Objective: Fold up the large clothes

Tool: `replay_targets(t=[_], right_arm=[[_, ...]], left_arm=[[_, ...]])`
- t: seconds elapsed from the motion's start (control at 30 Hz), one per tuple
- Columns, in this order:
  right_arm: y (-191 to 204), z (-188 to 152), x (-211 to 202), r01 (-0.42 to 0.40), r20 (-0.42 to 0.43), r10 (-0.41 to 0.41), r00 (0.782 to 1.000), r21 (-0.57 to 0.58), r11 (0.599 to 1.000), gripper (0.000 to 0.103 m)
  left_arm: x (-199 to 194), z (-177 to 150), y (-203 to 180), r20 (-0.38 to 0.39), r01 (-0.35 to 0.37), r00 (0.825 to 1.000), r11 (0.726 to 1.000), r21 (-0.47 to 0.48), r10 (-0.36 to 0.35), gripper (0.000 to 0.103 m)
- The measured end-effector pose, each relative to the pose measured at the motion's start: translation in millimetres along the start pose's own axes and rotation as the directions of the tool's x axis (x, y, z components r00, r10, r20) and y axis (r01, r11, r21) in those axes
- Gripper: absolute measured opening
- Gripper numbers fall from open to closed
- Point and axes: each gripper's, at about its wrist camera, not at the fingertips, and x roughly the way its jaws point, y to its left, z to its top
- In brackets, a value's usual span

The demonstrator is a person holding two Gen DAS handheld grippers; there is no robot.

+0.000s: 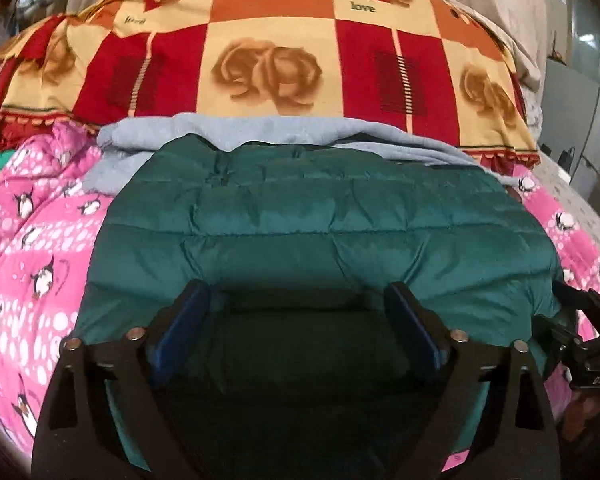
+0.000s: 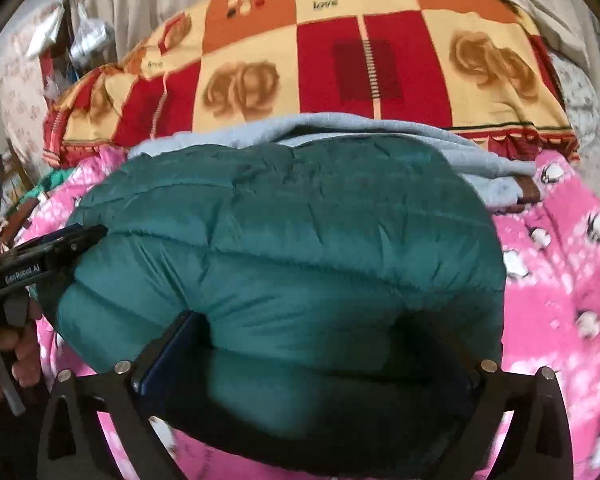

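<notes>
A teal quilted puffer jacket [image 1: 320, 220] lies folded on a pink penguin blanket [image 1: 28, 260]. My left gripper [image 1: 296, 288] is open over the jacket's near edge, its blue pads [image 1: 180, 328] spread wide and not pressing the fabric. In the right wrist view the jacket [image 2: 280, 232] bulges up between the jaws of my right gripper [image 2: 332, 340], which stands open. Its left pad [image 2: 168, 352] shows; the right one is mostly hidden behind the fabric. Each gripper shows in the other's view: the right gripper [image 1: 580, 340] and the left gripper [image 2: 60, 244] sit at the jacket's sides.
A pale grey-blue garment [image 1: 140, 136] lies under the jacket's far end. Beyond it is a red, orange and cream patchwork cover [image 1: 260, 60] with rose prints. A hand [image 2: 16, 348] holds the left gripper's handle. Clutter stands at the far left [image 2: 80, 40].
</notes>
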Motion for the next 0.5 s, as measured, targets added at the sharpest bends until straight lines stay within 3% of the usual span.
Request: replay_targets(t=[0.2, 0.33, 0.43, 0.5], right_arm=[[0.9, 1.6, 0.3, 0.012, 0.008, -0.012, 1.0, 0.019, 1.0, 0.103], [3.9, -2.7, -3.6, 0.024, 0.032, -0.024, 0.999, 0.008, 1.0, 0.103], [5.3, 2.3, -9.4, 0.035, -0.021, -0.035, 0.999, 0.006, 0.999, 0.103], [6.3, 5.2, -19.8, 0.033, -0.083, -0.03, 0.996, 0.028, 0.999, 0.102]], left_arm=[[3.5, -4.5, 8.7, 0.008, 0.022, 1.0, 0.996, -0.086, -0.022, 0.102], [-2.0, -9.0, 7.2, 0.02, -0.001, 1.0, 0.993, -0.114, 0.003, 0.102], [-6.5, -3.0, -2.5, -0.059, -0.054, 0.997, 0.996, -0.076, 0.049, 0.103], [-13.9, 1.5, -6.2, -0.141, -0.051, 0.989, 0.997, -0.061, 0.042, 0.102]])
